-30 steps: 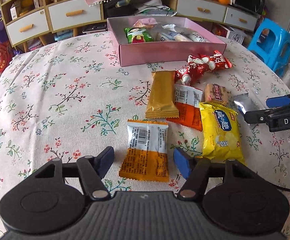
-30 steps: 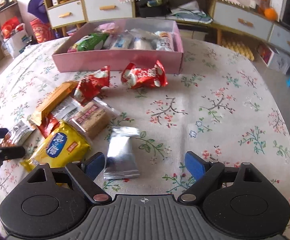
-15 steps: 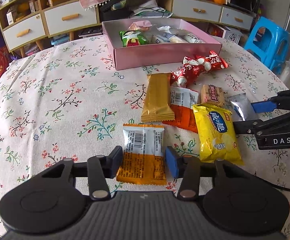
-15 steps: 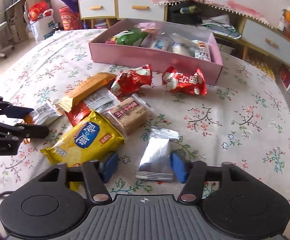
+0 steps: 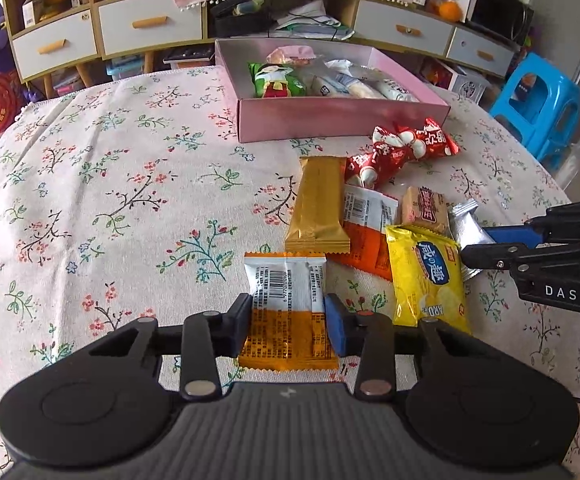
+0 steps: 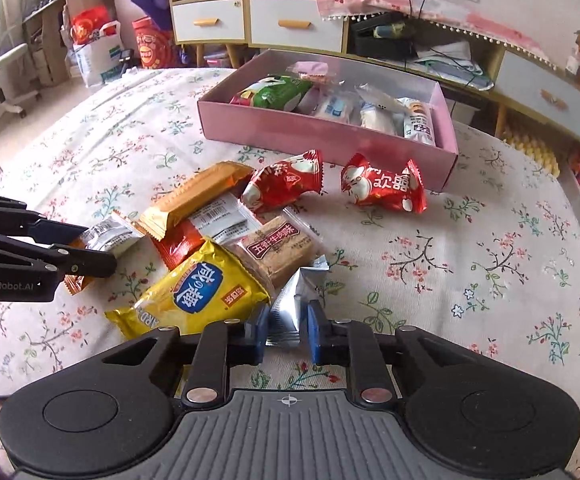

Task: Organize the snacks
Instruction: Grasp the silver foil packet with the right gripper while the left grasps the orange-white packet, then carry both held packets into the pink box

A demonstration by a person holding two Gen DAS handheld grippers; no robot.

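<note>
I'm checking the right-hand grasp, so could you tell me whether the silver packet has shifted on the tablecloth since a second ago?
Yes. The silver packet lay clear of the yellow bag; now it touches it, squeezed upright.

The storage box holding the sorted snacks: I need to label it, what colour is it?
Pink; the storage box shows best in the right wrist view.
</note>
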